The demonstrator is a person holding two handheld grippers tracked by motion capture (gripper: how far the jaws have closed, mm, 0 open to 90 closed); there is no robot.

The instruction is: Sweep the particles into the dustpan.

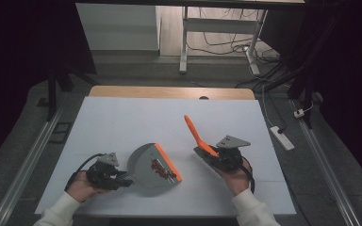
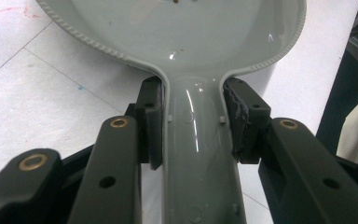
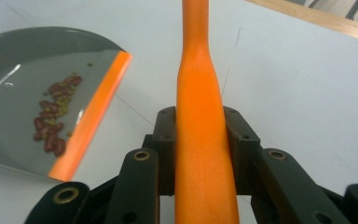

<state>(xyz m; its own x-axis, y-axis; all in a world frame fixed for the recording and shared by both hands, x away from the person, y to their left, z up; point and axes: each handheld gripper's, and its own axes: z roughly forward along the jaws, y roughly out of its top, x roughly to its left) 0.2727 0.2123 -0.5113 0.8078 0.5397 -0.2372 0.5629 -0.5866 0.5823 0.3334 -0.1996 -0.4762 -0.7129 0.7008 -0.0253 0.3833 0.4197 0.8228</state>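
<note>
At the left, the left gripper (image 1: 122, 180) pinches the handle of a grey plastic dustpan with an orange lip (image 1: 152, 165), which extends just ahead of it over the white table (image 1: 122, 122). Small red and brown beans (image 1: 161, 169) lie in the pan near the lip. Well apart to the right, the right gripper (image 1: 206, 153) clamps an orange plastic brush handle (image 1: 196, 133), which juts up and away beyond its jaws.
</note>
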